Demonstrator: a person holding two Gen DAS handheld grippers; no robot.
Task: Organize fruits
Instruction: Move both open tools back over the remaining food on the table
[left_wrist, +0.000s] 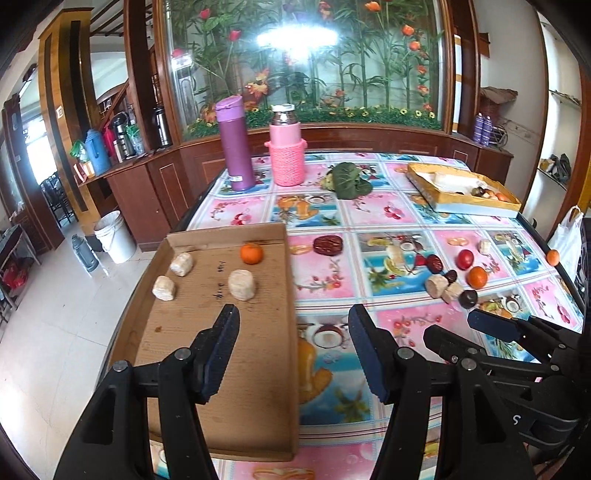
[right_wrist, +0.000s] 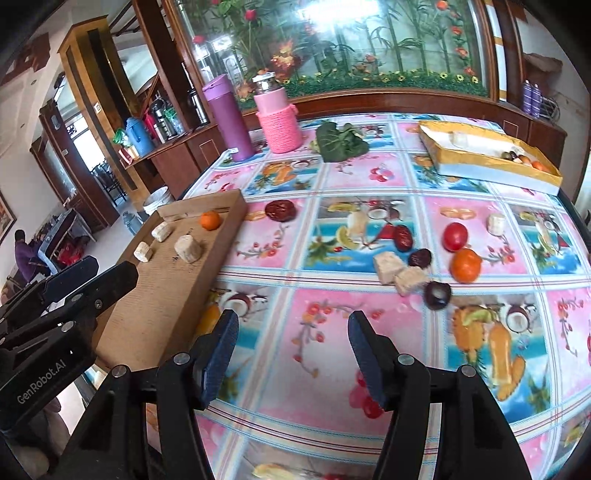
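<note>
- Your left gripper (left_wrist: 293, 334) hangs over the cardboard tray (left_wrist: 184, 343), jaws wide apart, nothing in them.
- Your right gripper (right_wrist: 293, 339) gapes empty above the tablecloth (right_wrist: 317, 332).
- One orange (left_wrist: 251, 253) sits in the tray; another orange (right_wrist: 466, 265) lies loose beside the tomato (right_wrist: 455, 236).

1. "GenRobot.AI" in pale letters on the black body of the left gripper (right_wrist: 61, 291), seen at the lower left of the right wrist view.
2. A single pale character resembling "S" on the black body of the right gripper (left_wrist: 495, 326), at the lower right of the left wrist view.
3. Dark handwritten marks on the floor of the cardboard tray (left_wrist: 207, 332), too smudged to read.
4. Small white label low on the purple flask (left_wrist: 236, 146), print too small to read.
</note>
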